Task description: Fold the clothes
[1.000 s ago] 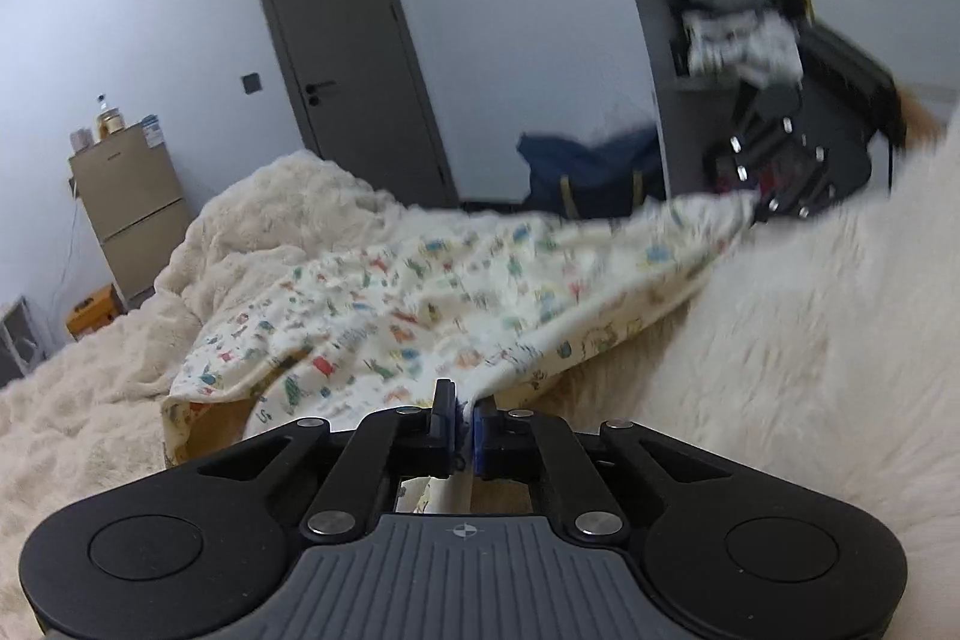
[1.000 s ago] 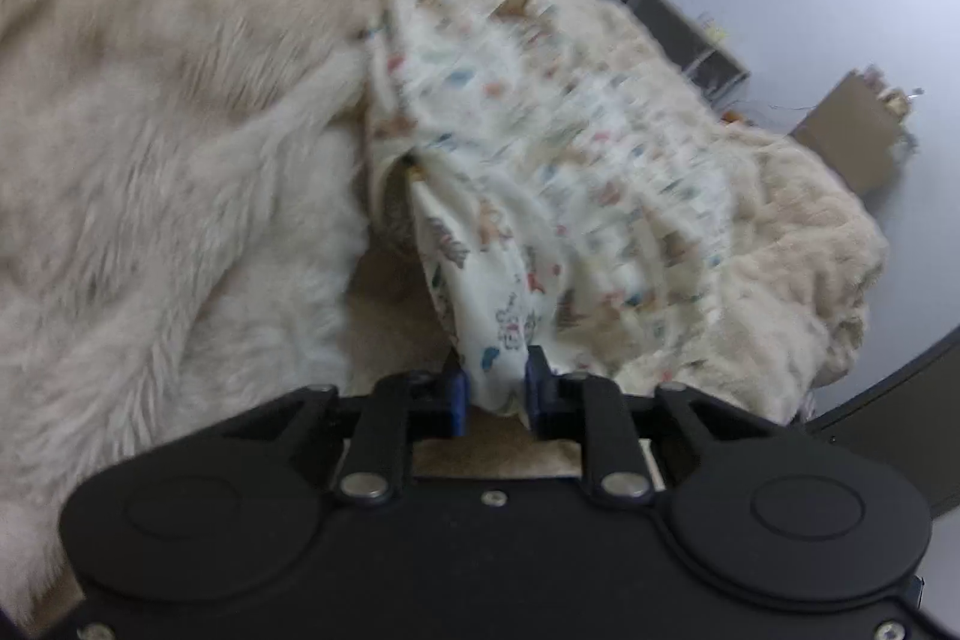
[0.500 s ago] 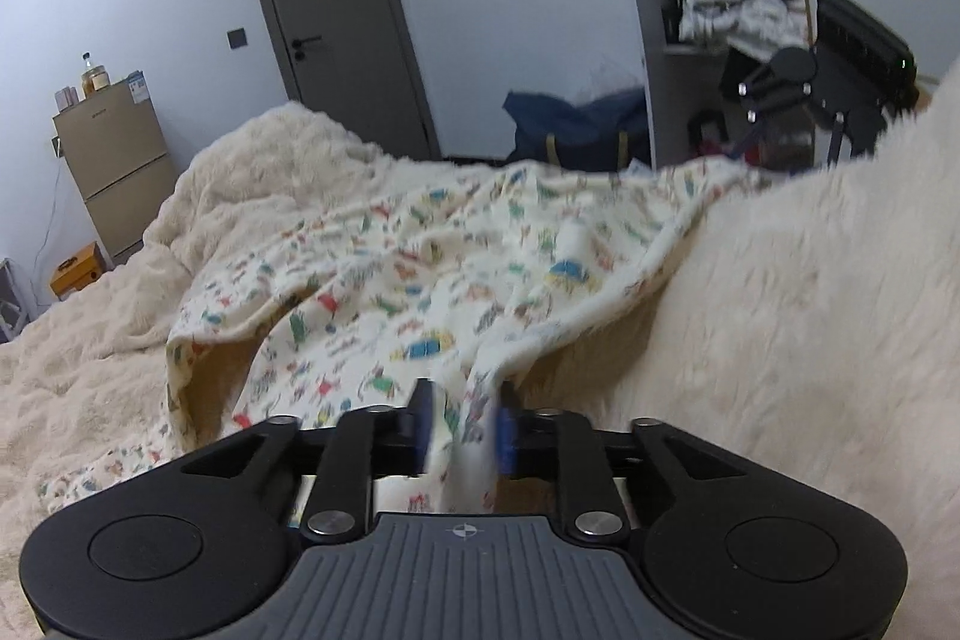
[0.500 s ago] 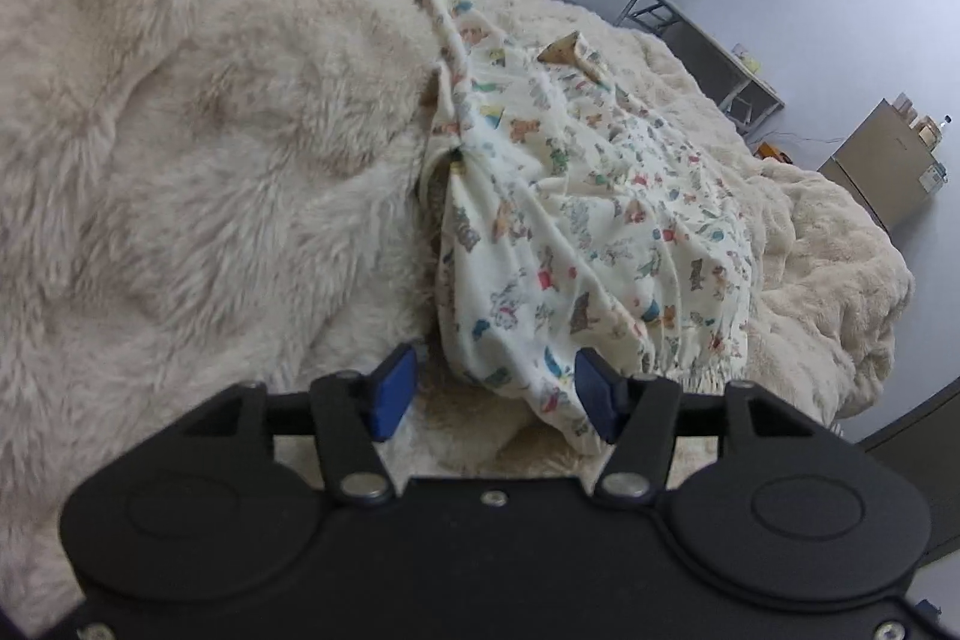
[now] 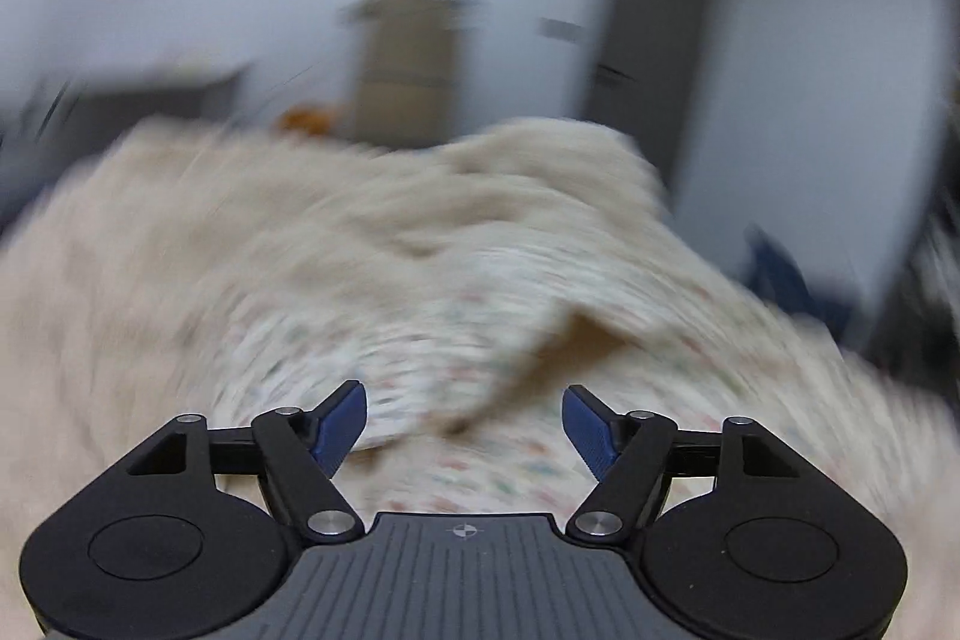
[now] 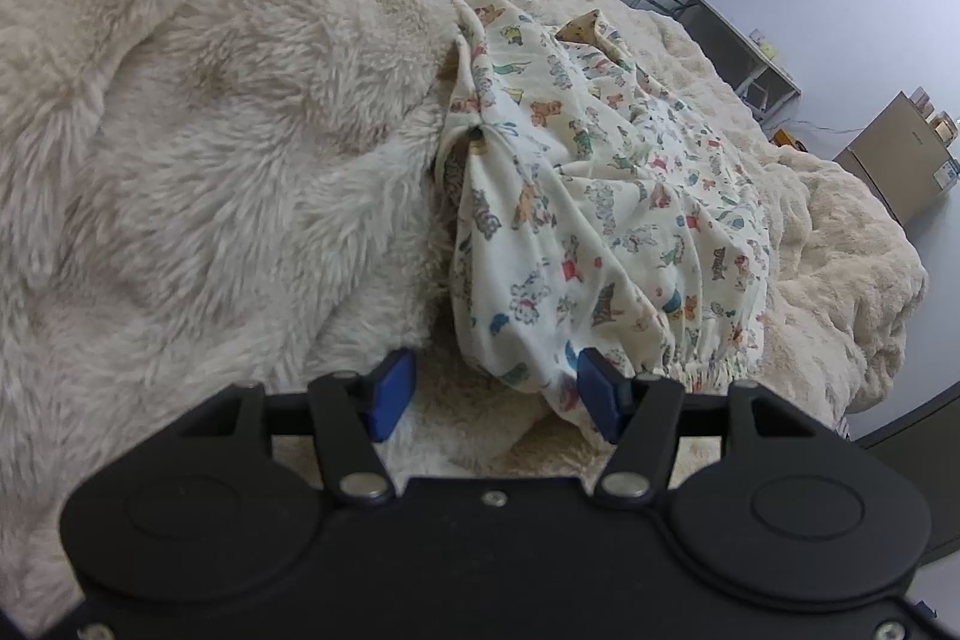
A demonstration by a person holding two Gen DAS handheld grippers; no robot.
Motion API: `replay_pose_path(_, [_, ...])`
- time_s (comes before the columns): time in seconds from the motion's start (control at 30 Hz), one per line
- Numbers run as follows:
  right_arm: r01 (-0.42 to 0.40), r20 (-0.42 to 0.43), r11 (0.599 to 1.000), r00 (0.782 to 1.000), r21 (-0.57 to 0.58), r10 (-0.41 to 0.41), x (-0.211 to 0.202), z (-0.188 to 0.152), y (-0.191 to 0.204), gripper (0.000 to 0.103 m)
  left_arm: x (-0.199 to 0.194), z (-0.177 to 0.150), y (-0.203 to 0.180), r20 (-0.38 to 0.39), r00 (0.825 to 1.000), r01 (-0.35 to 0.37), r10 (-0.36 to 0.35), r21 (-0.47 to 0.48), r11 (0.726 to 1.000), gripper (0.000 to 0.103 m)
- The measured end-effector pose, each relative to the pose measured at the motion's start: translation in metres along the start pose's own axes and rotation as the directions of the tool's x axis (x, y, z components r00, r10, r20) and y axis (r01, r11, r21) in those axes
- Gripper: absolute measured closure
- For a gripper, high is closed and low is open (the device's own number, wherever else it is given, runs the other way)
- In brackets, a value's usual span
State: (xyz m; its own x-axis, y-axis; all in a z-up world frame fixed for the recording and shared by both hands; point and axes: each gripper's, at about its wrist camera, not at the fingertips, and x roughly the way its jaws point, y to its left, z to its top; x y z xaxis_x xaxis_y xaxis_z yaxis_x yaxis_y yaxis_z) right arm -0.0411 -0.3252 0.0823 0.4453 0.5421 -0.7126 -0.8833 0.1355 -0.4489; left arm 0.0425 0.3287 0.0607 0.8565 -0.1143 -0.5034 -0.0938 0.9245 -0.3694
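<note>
Both unloaded: left gripper (image 5: 462,421) and right gripper (image 6: 492,394) gape wide above the printed cotton garment (image 6: 600,220); light, limp fabric, best pinched at its elastic hem (image 6: 714,370).

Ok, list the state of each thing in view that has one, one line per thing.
left gripper: open, holding nothing; its view is motion-blurred.
right gripper: open, holding nothing.
printed garment: released, lying crumpled on the bed, not neatly folded.
fluffy white blanket: bunched up, against the garment's left edge.
beige bed cover: rumpled, under the garment.
</note>
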Motion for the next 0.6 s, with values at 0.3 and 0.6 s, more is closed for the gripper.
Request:
replay_pose_path(0.3, [-0.024,-0.021,1.000,0.999,-0.003,0.024,0.010,0.006,0.000,0.045,0.153,-0.029,0.135,-0.112,0.994,-0.082,0.010,-0.664,0.743,0.100])
replay_pose_path(0.6, [-0.022,-0.060,0.999,0.998,-0.023,0.021,0.017,0.018,0.002,0.045,0.135,0.038,0.094,-0.008,0.881,-0.467,0.474,-0.180,0.865,0.069])
